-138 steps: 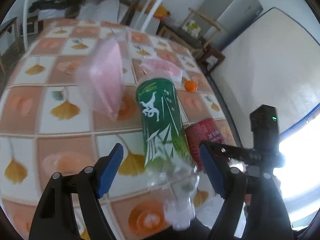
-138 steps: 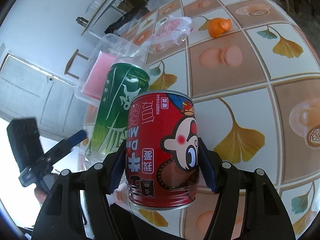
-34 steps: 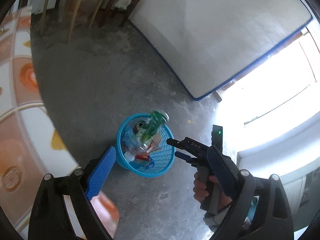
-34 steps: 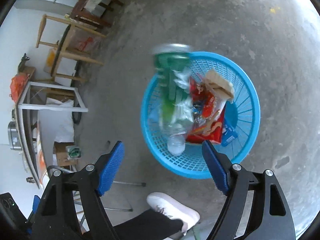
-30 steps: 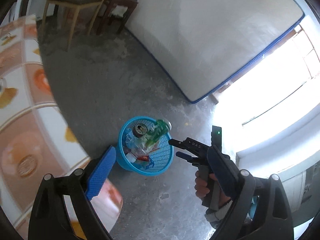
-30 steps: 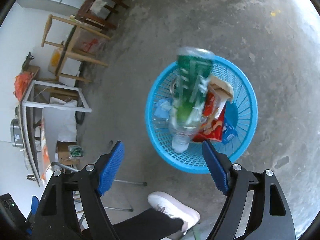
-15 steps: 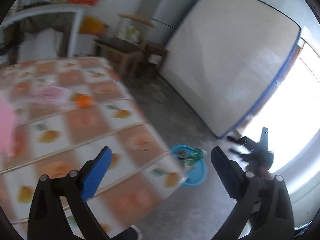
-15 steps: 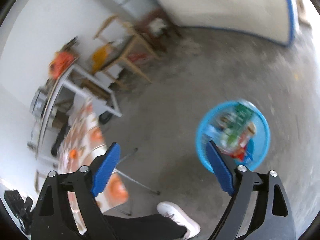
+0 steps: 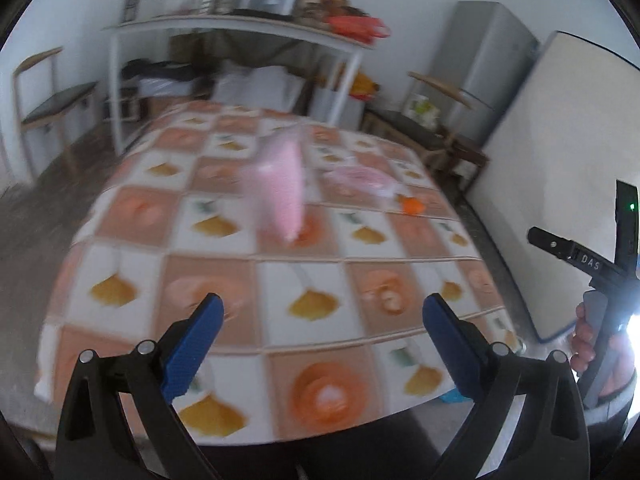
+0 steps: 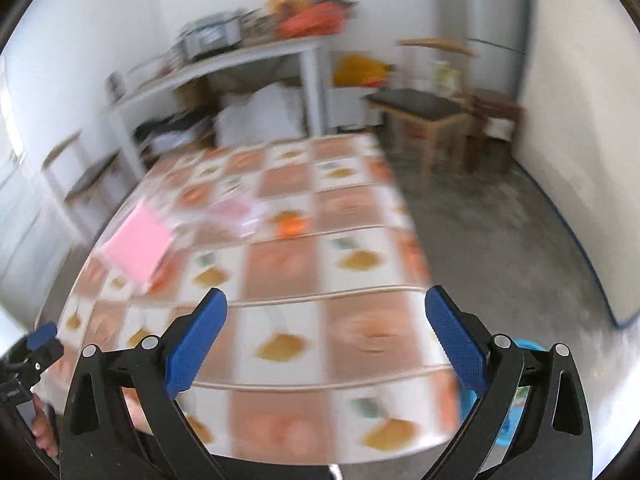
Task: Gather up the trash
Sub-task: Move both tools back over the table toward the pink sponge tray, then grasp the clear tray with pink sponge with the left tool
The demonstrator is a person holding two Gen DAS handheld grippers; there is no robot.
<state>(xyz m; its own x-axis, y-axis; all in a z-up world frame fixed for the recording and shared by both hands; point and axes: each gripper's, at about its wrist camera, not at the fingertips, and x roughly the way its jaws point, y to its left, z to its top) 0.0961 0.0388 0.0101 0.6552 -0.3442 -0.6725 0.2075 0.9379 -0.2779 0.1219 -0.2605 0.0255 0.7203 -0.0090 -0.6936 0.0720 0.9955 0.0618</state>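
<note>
Both grippers have swung away from the blue basket (image 10: 516,412) on the floor & back up toward the table (image 9: 304,280) — a sec ago they were looking down into it, w/ the green bottle & red can dropping in. Left gripper (image 9: 320,340): fingers wide apart, nothing between them. Right gripper (image 10: 326,336): its jaws have just been opening further, now also wide & empty. So two pieces are binned and, as I read it, the next pickup is about to start.

What's left on the table: a clear box w/ a pink sheet inside (image 9: 280,192), tipped up near the middle; a crumpled clear & pink wrapper (image 9: 362,178) just beyond it; a small orange fruit or peel (image 9: 412,205) near the right edge — too blurred to say which. All well ahead of both grippers.

Table has a tile-print cloth, orange & white squares w/ yellow leaves. Room: concrete floor, white shelf bench (image 9: 240,28) w/ clutter at the back wall, grey fridge (image 9: 480,68), wooden stools, a mattress (image 9: 560,168) leaning on the right wall. Basket sits just past the table's right corner.
</note>
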